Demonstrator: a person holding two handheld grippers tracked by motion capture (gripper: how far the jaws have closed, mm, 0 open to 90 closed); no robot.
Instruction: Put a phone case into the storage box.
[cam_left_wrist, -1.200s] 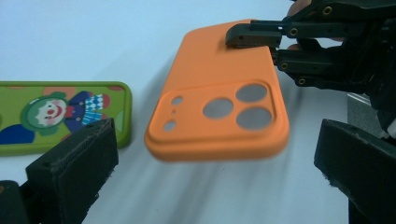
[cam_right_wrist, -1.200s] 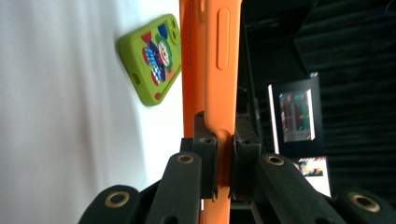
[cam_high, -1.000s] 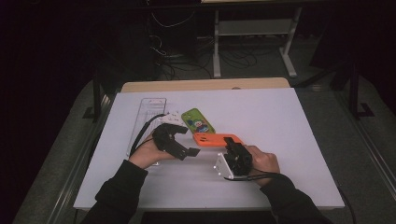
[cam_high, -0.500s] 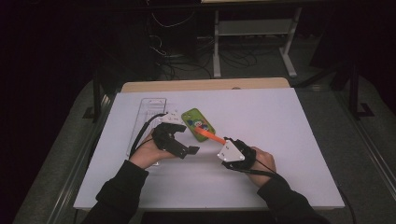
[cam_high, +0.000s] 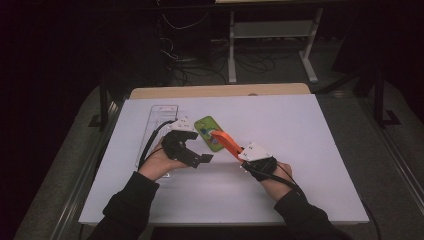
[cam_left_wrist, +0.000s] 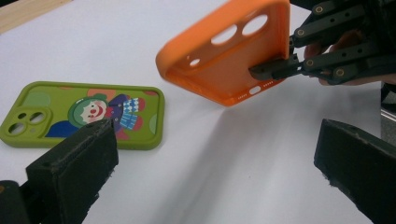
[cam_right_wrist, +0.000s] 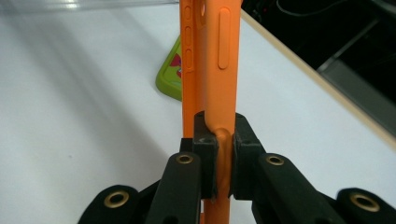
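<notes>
An orange phone case (cam_high: 225, 141) hangs tilted above the white table, one end pinched in my right gripper (cam_high: 241, 153). In the right gripper view the case (cam_right_wrist: 212, 60) stands edge-on, and the gripper (cam_right_wrist: 218, 154) is shut on its rim. A green phone case with a clown picture (cam_high: 207, 131) lies flat just left of it. My left gripper (cam_high: 202, 159) rests on the table beside the green case, open with nothing in it. In the left gripper view this open gripper (cam_left_wrist: 215, 172) faces the green case (cam_left_wrist: 84, 114), the orange case (cam_left_wrist: 229, 51) and the right gripper (cam_left_wrist: 280, 67).
A clear plastic tray (cam_high: 155, 125) lies along the left side of the white table top (cam_high: 310, 150), under the left hand's cable. A wooden edge (cam_high: 220, 91) runs along the far side. Beyond it are dark floor, cables and a stand.
The right gripper has swung the orange case from lying level on the table to tilted up and pointing toward the green case. The left gripper has stayed put.
</notes>
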